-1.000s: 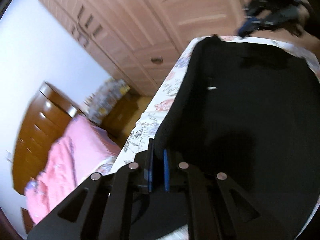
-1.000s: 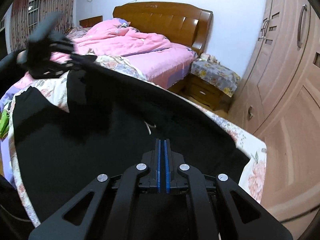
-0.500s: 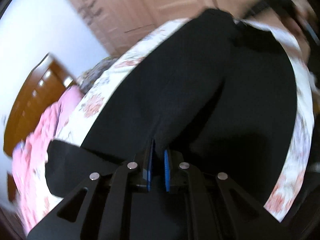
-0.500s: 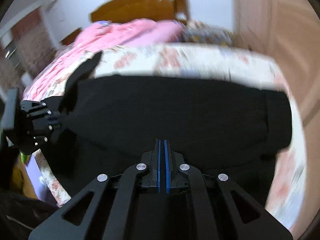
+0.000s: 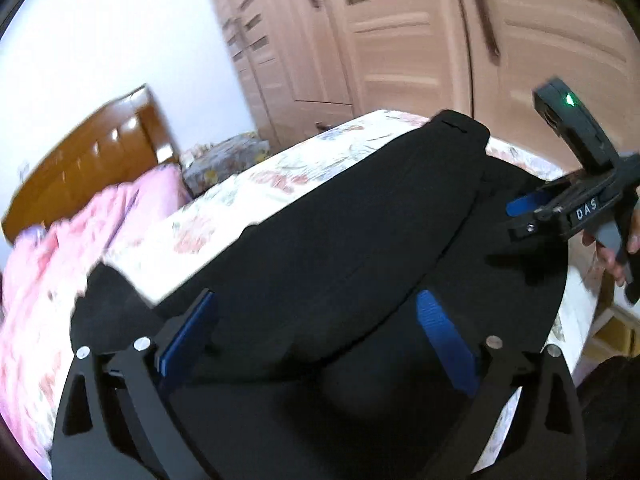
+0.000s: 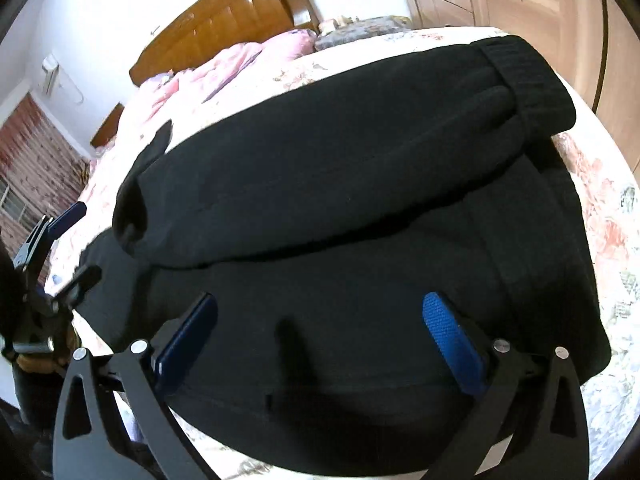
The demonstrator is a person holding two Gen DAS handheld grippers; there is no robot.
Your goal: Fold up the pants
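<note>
Both hand-held grippers, clamped before, now gape above pants (image 6: 360, 208).

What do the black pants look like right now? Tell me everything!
The black pants are soft, thick-looking fabric with a ribbed waistband. They lie folded over on themselves, one layer on top of another, spread across the flowery bedsheet. Both claws are open above them, gripping nothing.
</note>
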